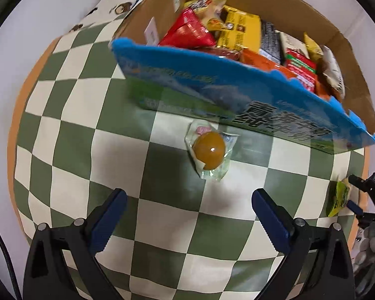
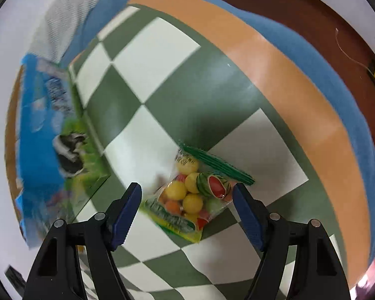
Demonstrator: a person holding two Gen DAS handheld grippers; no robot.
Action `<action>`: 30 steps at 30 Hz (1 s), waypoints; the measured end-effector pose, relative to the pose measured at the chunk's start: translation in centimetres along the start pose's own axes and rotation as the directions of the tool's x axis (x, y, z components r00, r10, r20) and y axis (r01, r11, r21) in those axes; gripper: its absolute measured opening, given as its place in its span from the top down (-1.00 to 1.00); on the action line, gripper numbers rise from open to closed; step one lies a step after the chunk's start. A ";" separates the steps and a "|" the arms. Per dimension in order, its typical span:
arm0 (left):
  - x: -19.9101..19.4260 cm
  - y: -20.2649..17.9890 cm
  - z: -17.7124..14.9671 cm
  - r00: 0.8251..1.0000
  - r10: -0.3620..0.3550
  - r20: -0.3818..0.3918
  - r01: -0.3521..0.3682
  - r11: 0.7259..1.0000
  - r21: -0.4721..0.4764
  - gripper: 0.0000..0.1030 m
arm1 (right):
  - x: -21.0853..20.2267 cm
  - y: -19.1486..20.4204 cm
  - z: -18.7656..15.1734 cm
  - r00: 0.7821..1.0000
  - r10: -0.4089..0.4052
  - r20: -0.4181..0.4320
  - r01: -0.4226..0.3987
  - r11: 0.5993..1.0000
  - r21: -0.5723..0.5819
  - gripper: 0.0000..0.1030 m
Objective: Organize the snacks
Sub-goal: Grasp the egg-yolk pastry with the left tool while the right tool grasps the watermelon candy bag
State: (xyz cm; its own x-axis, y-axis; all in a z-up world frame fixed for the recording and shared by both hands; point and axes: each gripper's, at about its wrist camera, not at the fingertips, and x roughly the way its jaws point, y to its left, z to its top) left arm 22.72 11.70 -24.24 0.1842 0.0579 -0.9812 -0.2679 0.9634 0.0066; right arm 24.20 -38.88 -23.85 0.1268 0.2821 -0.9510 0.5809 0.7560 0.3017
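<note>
Checkered cloth (image 2: pixel 167 57), clear fruit-candy bag (image 2: pixel 195 197)

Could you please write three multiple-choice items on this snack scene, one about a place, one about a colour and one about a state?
1. Where does the wrapped amber jelly lie?
A. inside the cardboard box
B. on the checked cloth in front of the box
C. between shut gripper fingers

2. What colours are the squares of the checked cloth?
A. green and cream
B. red and white
C. black and yellow

3. How does the right gripper stand to the bag of fruit candy?
A. shut on it and lifting
B. open, a finger on either side of it
C. far off, with the bag out of view

Answers: 1 B, it rests on the cloth below the cardboard box. 2 A, both views show it. 3 B, the bag lies on the cloth with the fingers either side.
</note>
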 end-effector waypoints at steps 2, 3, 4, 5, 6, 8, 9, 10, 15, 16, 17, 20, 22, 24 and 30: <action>0.2 0.3 0.1 1.000 -0.001 -0.006 0.001 1.000 -0.012 -0.99 | 0.8 0.4 -0.1 1.000 -0.013 -0.002 0.013 1.000 -0.018 -0.53; 0.3 0.5 0.2 1.000 -0.004 -0.008 0.004 1.000 -0.019 -0.99 | 1.1 0.8 -0.4 1.000 -0.023 -0.001 0.023 0.999 -0.042 -0.52; 0.4 0.7 0.2 1.000 -0.009 -0.007 0.008 1.000 -0.025 -0.99 | 1.5 1.6 -0.7 0.999 -0.038 -0.001 0.038 0.996 -0.085 -0.48; 0.5 0.9 0.3 1.000 -0.012 -0.007 0.011 0.999 -0.030 -0.99 | 1.9 2.5 -1.3 0.998 -0.058 0.000 0.058 0.988 -0.141 -0.43; 0.6 1.0 0.4 1.000 -0.016 -0.006 0.016 0.999 -0.032 -0.99 | 2.3 3.6 -2.0 0.997 -0.072 -0.005 0.069 0.976 -0.206 -0.40; 1.0 1.1 0.7 1.000 -0.023 -0.005 0.023 0.999 -0.027 -0.99 | 3.1 5.5 -3.7 0.994 -0.108 -0.016 0.096 0.938 -0.332 -0.36; 1.3 1.1 0.9 1.000 -0.028 -0.010 0.028 0.999 -0.023 -0.99 | 3.4 6.6 -4.8 0.990 -0.138 -0.003 0.125 0.903 -0.412 -0.36; 1.6 1.0 1.2 0.999 -0.037 -0.018 0.037 0.999 -0.016 -0.99 | 3.4 7.3 -5.6 0.989 -0.147 0.012 0.136 0.879 -0.457 -0.36; 4.3 0.0 2.7 0.997 -0.031 -0.066 0.033 0.999 0.028 -0.99 | 2.2 7.4 -7.3 0.991 -0.127 0.035 0.128 0.863 -0.489 -0.38; 4.7 -0.2 2.9 0.997 -0.030 -0.072 0.033 0.999 0.034 -0.98 | 1.9 7.1 -7.2 0.992 -0.121 0.034 0.122 0.867 -0.484 -0.41; 5.2 -0.4 3.1 0.996 -0.036 -0.077 0.040 0.998 0.040 -0.94 | 1.4 6.7 -7.2 0.994 -0.109 0.034 0.112 0.873 -0.474 -0.43; 6.4 -1.1 3.4 0.996 -0.048 -0.077 0.053 0.997 0.061 -0.46 | 0.7 5.9 -7.4 0.994 -0.104 0.026 0.104 0.884 -0.456 -0.44; 7.1 -1.4 3.5 0.996 -0.051 -0.076 0.056 0.996 0.068 -0.11 | 0.7 5.2 -7.4 0.994 -0.111 0.019 0.108 0.889 -0.446 -0.44; 7.1 -1.6 3.3 0.998 -0.044 -0.050 0.048 0.996 0.075 0.06 | 0.8 4.7 -7.3 0.994 -0.110 0.008 0.103 0.894 -0.437 -0.44; 6.8 -1.2 1.4 0.997 -0.048 -0.056 0.052 0.995 0.089 0.08 | 2.3 6.1 -5.8 0.991 -0.130 -0.020 0.108 0.891 -0.440 -0.44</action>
State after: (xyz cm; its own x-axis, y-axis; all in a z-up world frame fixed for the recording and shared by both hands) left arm 25.60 11.31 -30.70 0.1438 -0.0026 -0.9896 -0.1727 0.9846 -0.0277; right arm 23.39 -30.21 -23.83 0.0342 0.1934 -0.9805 0.1772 0.9644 0.1964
